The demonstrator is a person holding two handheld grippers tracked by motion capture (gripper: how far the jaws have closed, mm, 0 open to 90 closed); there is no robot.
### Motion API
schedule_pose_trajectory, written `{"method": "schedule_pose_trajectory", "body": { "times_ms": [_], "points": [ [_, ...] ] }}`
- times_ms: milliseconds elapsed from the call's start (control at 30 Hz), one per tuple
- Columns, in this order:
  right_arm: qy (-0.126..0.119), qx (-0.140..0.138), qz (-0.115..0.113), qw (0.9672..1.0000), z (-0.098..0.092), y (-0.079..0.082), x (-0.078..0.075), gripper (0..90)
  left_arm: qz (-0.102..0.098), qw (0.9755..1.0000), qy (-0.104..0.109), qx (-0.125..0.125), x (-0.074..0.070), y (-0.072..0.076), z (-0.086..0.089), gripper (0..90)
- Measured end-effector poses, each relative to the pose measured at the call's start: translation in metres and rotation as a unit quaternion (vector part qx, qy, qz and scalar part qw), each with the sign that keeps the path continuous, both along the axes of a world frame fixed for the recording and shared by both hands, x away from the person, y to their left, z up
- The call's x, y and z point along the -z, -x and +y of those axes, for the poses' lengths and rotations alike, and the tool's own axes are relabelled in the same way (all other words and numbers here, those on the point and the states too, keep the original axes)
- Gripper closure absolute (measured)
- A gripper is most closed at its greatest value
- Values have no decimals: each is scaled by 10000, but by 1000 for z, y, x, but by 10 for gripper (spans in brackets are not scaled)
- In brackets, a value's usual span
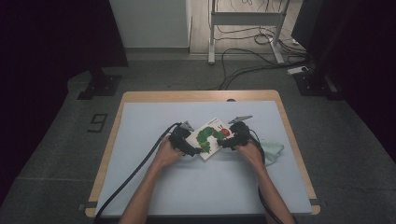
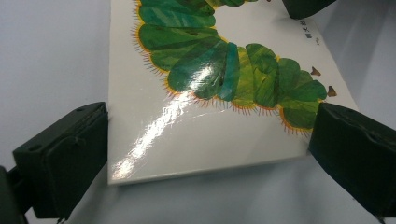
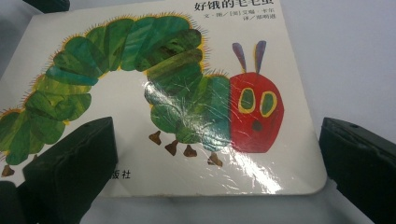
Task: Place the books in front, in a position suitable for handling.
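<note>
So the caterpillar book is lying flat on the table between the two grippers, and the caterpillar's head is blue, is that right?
Not quite. The book lies flat on the table between the left gripper and right gripper, but the caterpillar's head is red, as the right gripper view shows.

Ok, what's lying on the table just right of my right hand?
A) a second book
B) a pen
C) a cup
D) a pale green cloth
D: a crumpled pale green cloth lies on the table beside the right hand, apart from the caterpillar book.
</note>
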State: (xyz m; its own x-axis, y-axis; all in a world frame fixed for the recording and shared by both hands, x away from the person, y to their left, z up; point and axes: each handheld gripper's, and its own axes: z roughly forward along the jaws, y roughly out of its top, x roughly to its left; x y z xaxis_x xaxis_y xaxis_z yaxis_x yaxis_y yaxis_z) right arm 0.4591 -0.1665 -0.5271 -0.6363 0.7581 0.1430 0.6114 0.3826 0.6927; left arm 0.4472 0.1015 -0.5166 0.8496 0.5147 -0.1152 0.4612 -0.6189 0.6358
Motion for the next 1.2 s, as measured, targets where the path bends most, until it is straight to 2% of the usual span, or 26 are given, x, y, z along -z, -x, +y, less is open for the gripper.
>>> {"method": "schedule_pose_trajectory", "body": {
  "times_ms": [200,367,467,600,867,1200],
  "points": [
    [-36,-3,40,10000,0,-2,1,0,16,10000,9,34,0,-1,1,0],
    [46,-90,119,9999,2,-6,-1,0,108,9998,145,27,3,-4,2,0],
    [56,0,131,9999,5,-7,-1,0,109,9999,122,13,3,-3,2,0],
    [34,-11,89,10000,5,-5,-1,0,114,9999,90,56,2,-2,3,0],
    [64,-52,114,9999,12,5,-1,0,143,9998,5,137,1,7,9,0],
    [0,-386,69,9992,16,28,0,0,45,9999,121,110,2,30,23,0]
  ]
}}
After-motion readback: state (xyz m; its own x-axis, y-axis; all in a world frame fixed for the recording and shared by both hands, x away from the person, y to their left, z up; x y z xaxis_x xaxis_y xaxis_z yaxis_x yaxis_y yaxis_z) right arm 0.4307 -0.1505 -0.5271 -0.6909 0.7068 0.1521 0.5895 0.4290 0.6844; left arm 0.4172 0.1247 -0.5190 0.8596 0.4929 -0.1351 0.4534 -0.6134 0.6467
